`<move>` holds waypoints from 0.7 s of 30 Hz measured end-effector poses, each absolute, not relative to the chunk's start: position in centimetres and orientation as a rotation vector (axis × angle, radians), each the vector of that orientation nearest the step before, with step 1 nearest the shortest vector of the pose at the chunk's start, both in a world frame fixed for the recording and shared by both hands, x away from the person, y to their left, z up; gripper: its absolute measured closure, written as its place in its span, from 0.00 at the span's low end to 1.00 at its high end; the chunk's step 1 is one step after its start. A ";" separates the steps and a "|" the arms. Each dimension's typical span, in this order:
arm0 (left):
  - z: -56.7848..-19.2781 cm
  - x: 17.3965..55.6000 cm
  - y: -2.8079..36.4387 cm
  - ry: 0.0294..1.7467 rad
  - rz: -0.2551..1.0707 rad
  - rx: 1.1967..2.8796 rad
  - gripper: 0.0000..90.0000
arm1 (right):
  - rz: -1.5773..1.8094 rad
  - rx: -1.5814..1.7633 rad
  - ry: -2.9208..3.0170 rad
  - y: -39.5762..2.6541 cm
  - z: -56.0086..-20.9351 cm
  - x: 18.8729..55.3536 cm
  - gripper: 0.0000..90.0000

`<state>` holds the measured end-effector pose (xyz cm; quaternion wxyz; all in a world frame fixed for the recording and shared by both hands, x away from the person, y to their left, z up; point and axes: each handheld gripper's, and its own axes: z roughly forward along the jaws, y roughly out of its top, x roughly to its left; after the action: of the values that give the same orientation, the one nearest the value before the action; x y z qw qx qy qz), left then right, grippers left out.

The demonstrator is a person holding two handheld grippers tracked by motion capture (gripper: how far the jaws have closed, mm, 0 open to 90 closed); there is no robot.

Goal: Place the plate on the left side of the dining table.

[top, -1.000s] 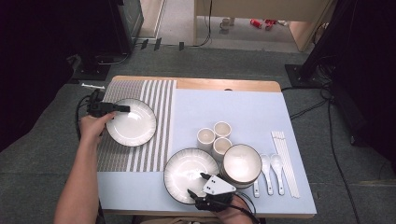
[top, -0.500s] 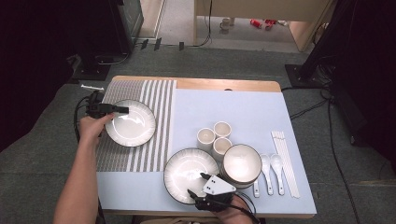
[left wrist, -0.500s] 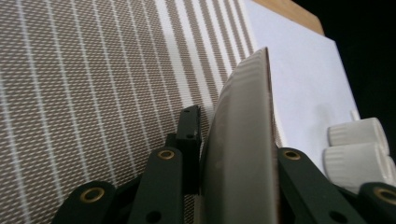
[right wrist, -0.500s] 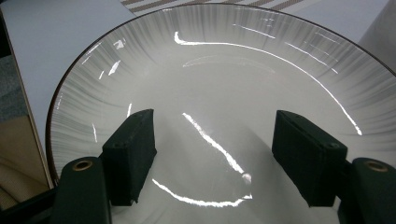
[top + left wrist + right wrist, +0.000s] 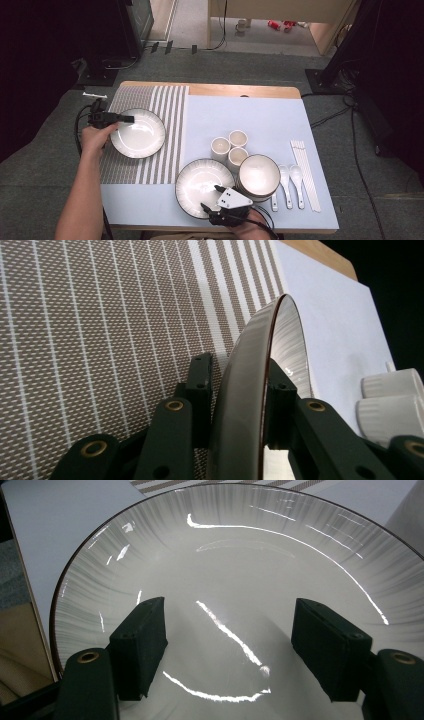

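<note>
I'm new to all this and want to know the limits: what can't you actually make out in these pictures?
- Left gripper view: whether the pads still press the plate's rim; the rim hides the contact, though the jaws have just been opening.
- High view: the right gripper's jaw tips, dark against the near plate.
- High view: the chopsticks, too small to count.
- Left gripper view: the cups, cut by the right edge.

The round white plate with a dark rim (image 5: 260, 385) on the left looks like glazed ceramic, glossy, with fine ribbed lines near the edge. Under it, the brown and white striped placemat (image 5: 100, 325) is a woven cloth, matt and rough. The second white plate (image 5: 240, 580) at the lower middle is smooth and shiny. The black jaw pads (image 5: 140, 645) look like matt plastic. The pale blue table cover (image 5: 260, 115) is smooth and matt, and a wooden table edge (image 5: 240, 90) shows at the top.
</note>
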<state>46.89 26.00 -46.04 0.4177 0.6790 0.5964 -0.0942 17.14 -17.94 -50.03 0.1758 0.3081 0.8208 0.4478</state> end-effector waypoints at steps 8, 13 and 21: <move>-46.2 46.8 26.0 1.509 -0.225 1.731 0.76 | 1.268 0.873 2.325 -17.9 -50.0 17.1 0.33; -46.2 46.8 25.9 1.512 -0.210 1.748 0.73 | 1.268 0.874 2.325 -17.9 -50.0 17.1 0.33; -46.3 46.7 25.7 1.517 -0.192 1.776 0.68 | 1.269 0.871 2.325 -17.9 -50.0 17.2 0.33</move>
<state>46.73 25.74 -46.27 0.3885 0.6983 0.5964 -0.0755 17.15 -17.94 -50.03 0.1759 0.3075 0.8209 0.4479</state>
